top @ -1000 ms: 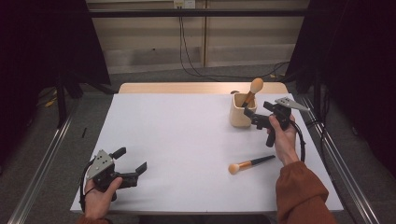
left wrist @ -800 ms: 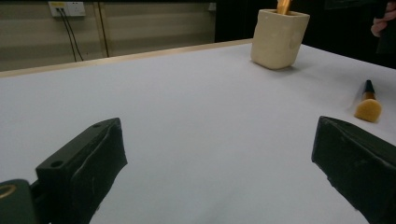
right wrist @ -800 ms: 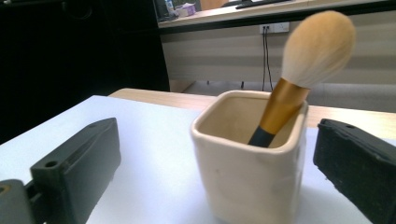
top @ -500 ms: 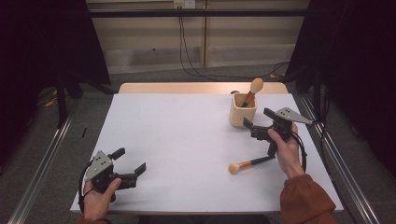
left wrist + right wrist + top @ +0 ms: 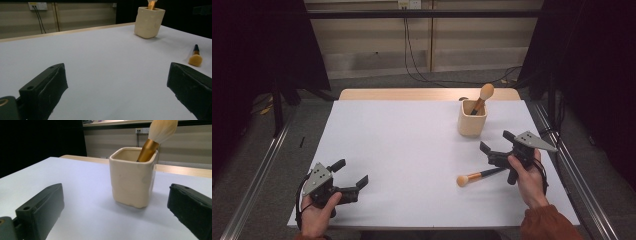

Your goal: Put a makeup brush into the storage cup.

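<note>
A white table with a light wooden far edge stands on a grey floor. Behind it runs a pale panelled wall, where black cables hang from a white socket. Dark curtains, or possibly dark panels, flank both sides. Metal rails run along the floor beside the table.
</note>
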The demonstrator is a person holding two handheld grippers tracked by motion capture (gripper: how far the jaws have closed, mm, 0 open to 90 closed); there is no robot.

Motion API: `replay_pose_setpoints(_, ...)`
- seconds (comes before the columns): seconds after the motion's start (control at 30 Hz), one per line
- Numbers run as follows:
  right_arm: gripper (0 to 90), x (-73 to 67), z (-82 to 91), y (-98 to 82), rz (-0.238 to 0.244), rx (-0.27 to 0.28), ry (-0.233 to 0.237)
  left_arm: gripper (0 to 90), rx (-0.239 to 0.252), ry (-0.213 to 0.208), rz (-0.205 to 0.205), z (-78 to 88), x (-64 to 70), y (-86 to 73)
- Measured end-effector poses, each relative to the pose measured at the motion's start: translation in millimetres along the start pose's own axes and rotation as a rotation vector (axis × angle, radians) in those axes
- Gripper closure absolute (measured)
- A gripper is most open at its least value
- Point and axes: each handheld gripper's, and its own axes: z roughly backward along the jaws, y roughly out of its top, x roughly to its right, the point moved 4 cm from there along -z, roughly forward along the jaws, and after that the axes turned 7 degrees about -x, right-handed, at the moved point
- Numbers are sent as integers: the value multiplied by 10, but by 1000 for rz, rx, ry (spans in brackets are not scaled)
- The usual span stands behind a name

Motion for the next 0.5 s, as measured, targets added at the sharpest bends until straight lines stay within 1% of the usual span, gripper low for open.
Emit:
replay_pose_setpoints(0.07, 1, -10, 53, -51, 4, -6, -1, 25, 0, 1, 0, 0, 5, 1)
replay_pose_setpoints(0.13, 2, -12, 96, -105, 17, -17, -12, 26, -1, 1, -2, 1, 5, -1)
replay_pose_setpoints(0.23, 2, 1, 174, -157, 34, -25, -19, 26, -1, -11, 10, 0, -13, -16)
replay_pose_setpoints(0.27, 3, -1, 193, -162, 23, -18, -27, 26, -4, -3, 10, 9, -24, -21)
replay_pose_setpoints(0.33, 6, 10, 236, -185, 31, -22, -40, 26, 2, 4, 14, 18, -42, -22)
replay_pose_setpoints(0.37, 5, 9, 253, -191, 25, -18, -43, 26, 4, 12, 19, 23, -48, -24)
replay_pose_setpoints(0.4, 6, 8, 279, -205, 26, -20, -49, 25, 4, 13, 14, 36, -57, -25)
replay_pose_setpoints(0.43, 6, 7, 315, -229, 39, -24, -58, 25, 7, 13, 17, 45, -55, -27)
replay_pose_setpoints(0.47, 6, 3, 337, -245, 40, -26, -62, 26, 7, 20, 18, 61, -51, -29)
replay_pose_setpoints(0.5, 6, -4, 368, -271, 35, -31, -63, 26, 10, 22, 9, 80, -48, -29)
